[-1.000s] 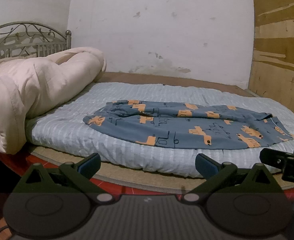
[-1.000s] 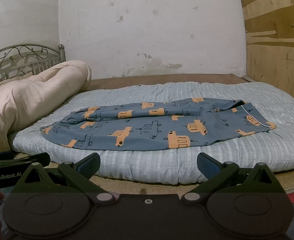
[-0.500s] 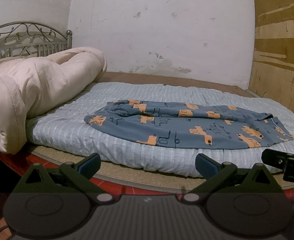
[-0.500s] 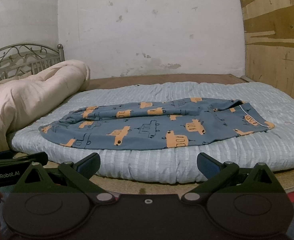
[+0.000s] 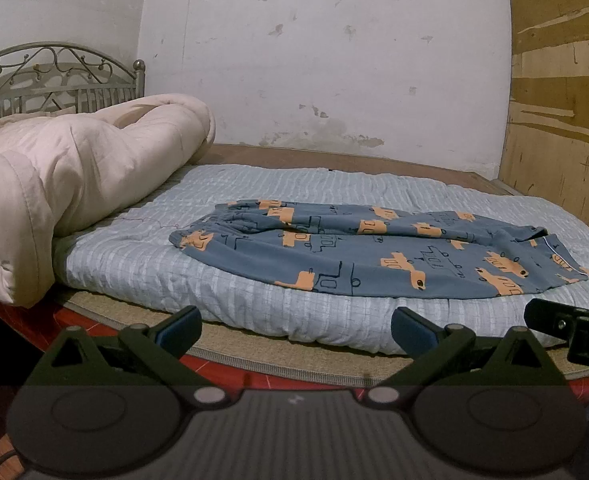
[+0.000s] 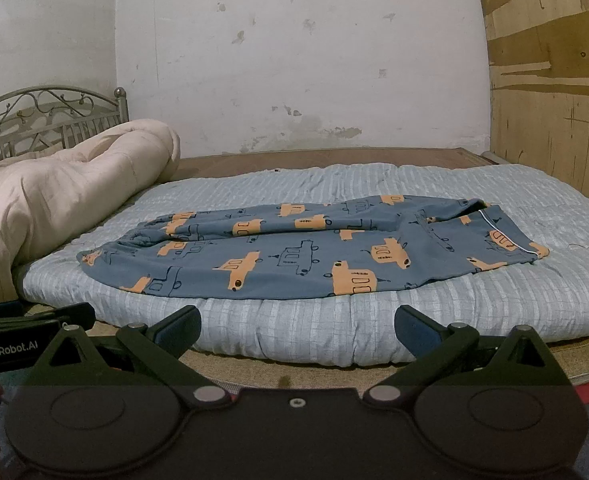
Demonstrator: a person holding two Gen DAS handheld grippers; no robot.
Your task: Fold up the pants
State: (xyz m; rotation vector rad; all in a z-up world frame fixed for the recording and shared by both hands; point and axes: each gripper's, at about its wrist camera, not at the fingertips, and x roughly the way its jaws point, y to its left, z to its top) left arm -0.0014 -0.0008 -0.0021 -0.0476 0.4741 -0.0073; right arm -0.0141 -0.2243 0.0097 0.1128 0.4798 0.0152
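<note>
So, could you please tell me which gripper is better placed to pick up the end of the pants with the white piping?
The right gripper. The piped end of the pants lies towards its side of the bed. The left gripper, open too, faces the opposite end.

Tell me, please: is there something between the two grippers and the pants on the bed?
Nothing visible. The pants lie flat on the light blue mattress; both open grippers face them across its front edge.
</note>
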